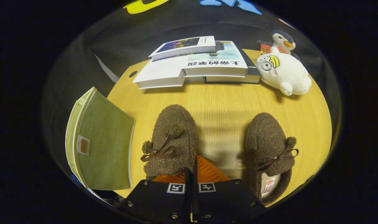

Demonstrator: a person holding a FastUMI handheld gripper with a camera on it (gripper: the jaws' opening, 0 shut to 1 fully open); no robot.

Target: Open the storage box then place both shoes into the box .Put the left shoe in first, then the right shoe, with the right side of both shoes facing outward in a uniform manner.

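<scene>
While both shoes sit out on the round, pale wooden table (226,102), none of the placing has been done, as far as I can judge. The green fabric storage box with cream edging (103,141) stands at the left of the table, just beside the left-hand shoe. Whether its broad green face is a raised lid or a side wall I cannot tell, so I cannot say if the opening step is finished. By my reckoning both shoes have yet to go in, left one first.

The left-hand brown fleecy slipper with a pompom and a thin brown bow (172,140) lies near, toe pointing away toward the far side. The matching right-hand brown fleecy slipper (269,149) lies well apart from it, its pale lining with a small label showing at the heel opening. They look soft and easily squashed.

The hand-held gripper (192,174) has its orange ribbed fingers (207,172) pressed together with nothing between them, tips by the heel of the left-hand slipper.

Far across the table lie a stack of white-covered books (195,65), a white plush seal (283,73) and a small penguin toy (282,40).
</scene>
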